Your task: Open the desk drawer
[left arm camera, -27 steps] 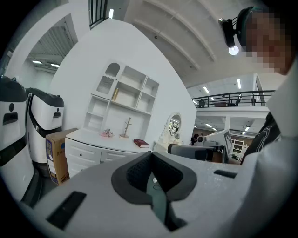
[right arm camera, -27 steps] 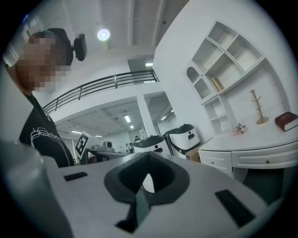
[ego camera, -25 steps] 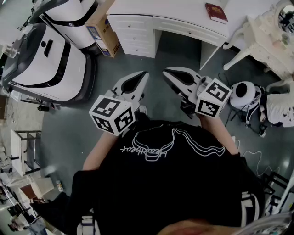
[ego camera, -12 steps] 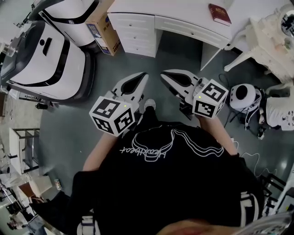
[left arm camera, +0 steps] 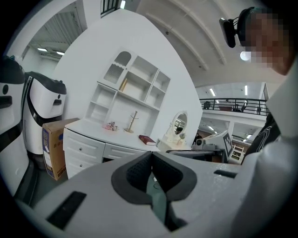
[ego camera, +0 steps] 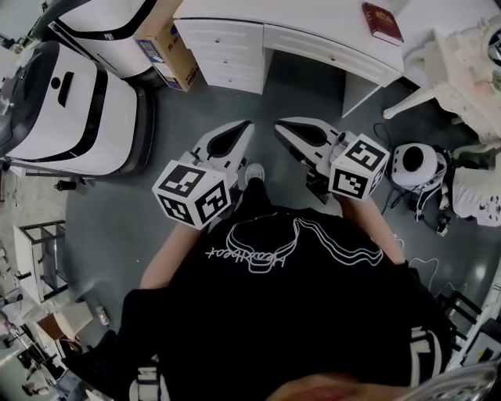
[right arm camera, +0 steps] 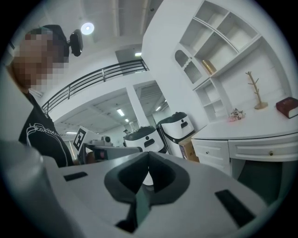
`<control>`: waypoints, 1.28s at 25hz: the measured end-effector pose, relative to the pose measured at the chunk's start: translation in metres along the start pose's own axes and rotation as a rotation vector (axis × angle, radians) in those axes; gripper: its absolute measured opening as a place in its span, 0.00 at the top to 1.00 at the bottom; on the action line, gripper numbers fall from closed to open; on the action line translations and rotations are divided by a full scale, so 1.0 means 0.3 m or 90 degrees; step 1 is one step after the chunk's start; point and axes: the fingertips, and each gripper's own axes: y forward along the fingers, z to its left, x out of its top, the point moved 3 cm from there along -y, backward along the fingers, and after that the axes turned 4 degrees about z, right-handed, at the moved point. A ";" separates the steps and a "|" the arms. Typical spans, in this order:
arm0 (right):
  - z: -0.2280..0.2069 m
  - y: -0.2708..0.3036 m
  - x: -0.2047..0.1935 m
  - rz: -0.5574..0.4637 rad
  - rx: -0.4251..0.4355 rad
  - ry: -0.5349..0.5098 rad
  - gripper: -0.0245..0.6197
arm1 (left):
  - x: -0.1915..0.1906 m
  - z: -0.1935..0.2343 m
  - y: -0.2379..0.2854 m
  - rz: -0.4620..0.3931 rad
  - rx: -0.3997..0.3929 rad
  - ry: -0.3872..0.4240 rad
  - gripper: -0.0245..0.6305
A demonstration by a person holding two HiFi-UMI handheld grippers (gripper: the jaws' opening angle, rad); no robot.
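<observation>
Desk drawer (ego camera: 333, 53) is shut, under the white desk (ego camera: 258, 14) top past the floor gap, well apart from both grippers. Left gripper (ego camera: 245, 128) and right gripper (ego camera: 280, 125) have jaws pressed together, nothing between. Suggest: close in, spread one pair, pinch the small knob (right arm camera: 269, 152), pull straight and level.

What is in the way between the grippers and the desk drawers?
Nothing visible is. Only bare grey floor lies between the left gripper, the right gripper and the desk drawers. The cardboard box stands beside the desk, off to the left.
</observation>
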 end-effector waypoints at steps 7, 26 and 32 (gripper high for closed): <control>-0.219 0.138 0.078 0.011 -0.002 0.030 0.95 | 0.103 0.166 0.170 0.005 -0.039 0.003 0.96; -0.655 0.516 0.258 0.037 -0.032 0.072 0.95 | 0.251 0.732 0.463 0.035 -0.021 -0.030 0.96; -0.737 0.539 0.244 0.039 -0.049 0.092 0.95 | 0.238 0.818 0.516 0.044 0.000 -0.030 0.96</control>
